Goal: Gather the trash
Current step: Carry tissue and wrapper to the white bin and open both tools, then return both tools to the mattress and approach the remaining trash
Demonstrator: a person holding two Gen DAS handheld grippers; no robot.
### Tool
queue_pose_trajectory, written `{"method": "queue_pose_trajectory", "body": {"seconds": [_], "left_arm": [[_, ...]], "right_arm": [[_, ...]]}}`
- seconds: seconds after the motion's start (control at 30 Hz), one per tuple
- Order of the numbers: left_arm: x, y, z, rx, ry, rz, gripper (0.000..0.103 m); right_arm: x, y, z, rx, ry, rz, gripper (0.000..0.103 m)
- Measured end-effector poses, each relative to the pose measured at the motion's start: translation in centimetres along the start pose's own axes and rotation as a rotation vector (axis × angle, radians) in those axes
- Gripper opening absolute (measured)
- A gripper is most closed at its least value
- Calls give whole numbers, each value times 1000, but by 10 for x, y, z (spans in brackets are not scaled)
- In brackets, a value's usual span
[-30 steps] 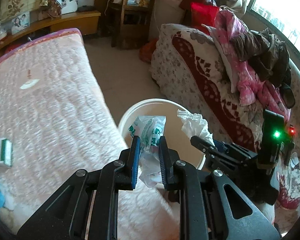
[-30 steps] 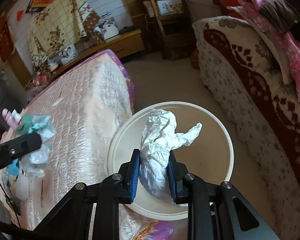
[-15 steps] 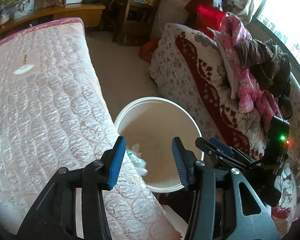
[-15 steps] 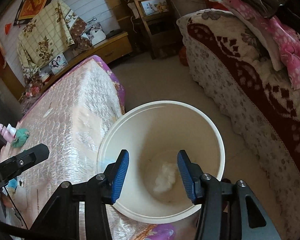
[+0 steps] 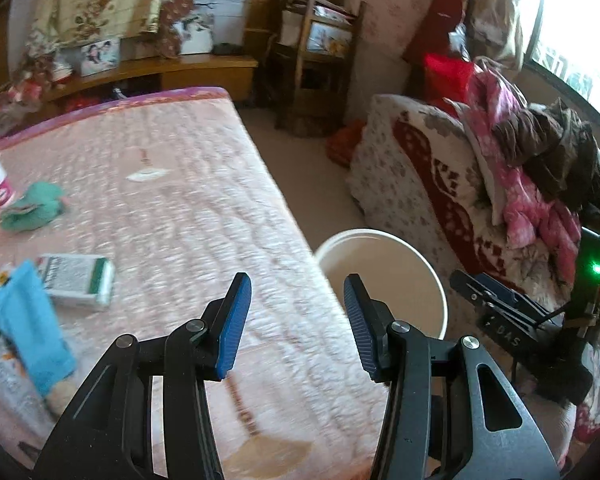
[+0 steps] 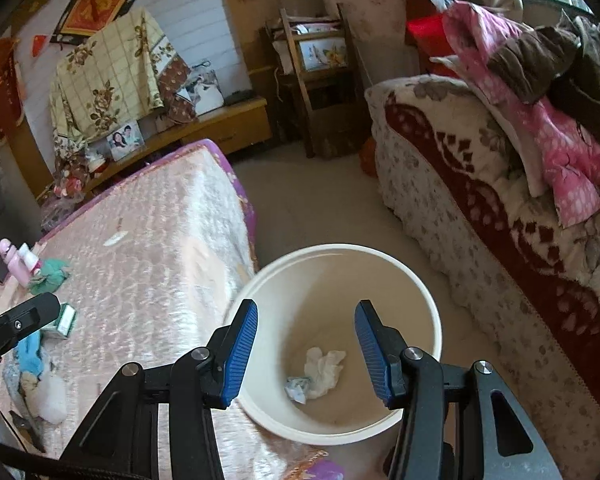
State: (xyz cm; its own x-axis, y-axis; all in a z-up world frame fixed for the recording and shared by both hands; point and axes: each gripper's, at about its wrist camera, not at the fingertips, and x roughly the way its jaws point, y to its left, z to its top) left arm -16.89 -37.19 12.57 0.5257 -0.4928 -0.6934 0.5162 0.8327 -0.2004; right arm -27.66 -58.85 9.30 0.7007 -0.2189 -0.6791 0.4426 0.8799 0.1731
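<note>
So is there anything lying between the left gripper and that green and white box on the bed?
Nothing visible. The left gripper is open and empty, and only bare mattress lies between it and the green and white box.

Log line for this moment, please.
left gripper: open, over bed | right gripper: open, over bin | tissue, wrapper: in bin
</note>
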Motion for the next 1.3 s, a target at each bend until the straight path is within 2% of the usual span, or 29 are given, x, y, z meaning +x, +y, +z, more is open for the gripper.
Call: {"method": "queue_pose_trajectory", "body": {"seconds": [0.13, 0.2, 0.23, 0.27, 0.37, 0.7, 1.3], "left_arm": [[-21, 23, -5, -29, -36, 33, 46], [-30, 33, -7, -37, -49, 46, 46], [-36, 38, -8, -39, -56, 54, 46], [-41, 42, -9, -40, -63, 63, 46], [-56, 56, -13, -46, -87, 84, 46], [-85, 97, -27, -87, -113, 126, 46], [-117, 168, -51, -160, -127, 241, 46]], "right_arm": [[-12, 23, -4, -28, -21, 8, 49], [-17, 37, -6, -41, -28, 13, 56], [-18, 41, -6, -44, -30, 13, 65], [-22, 49, -8, -52, -41, 11, 70], [-31, 68, -10, -85, -67, 17, 70], [-40, 125, -19, -170, -65, 66, 70], [-40, 205, -39, -283, -19, 186, 71]]}}
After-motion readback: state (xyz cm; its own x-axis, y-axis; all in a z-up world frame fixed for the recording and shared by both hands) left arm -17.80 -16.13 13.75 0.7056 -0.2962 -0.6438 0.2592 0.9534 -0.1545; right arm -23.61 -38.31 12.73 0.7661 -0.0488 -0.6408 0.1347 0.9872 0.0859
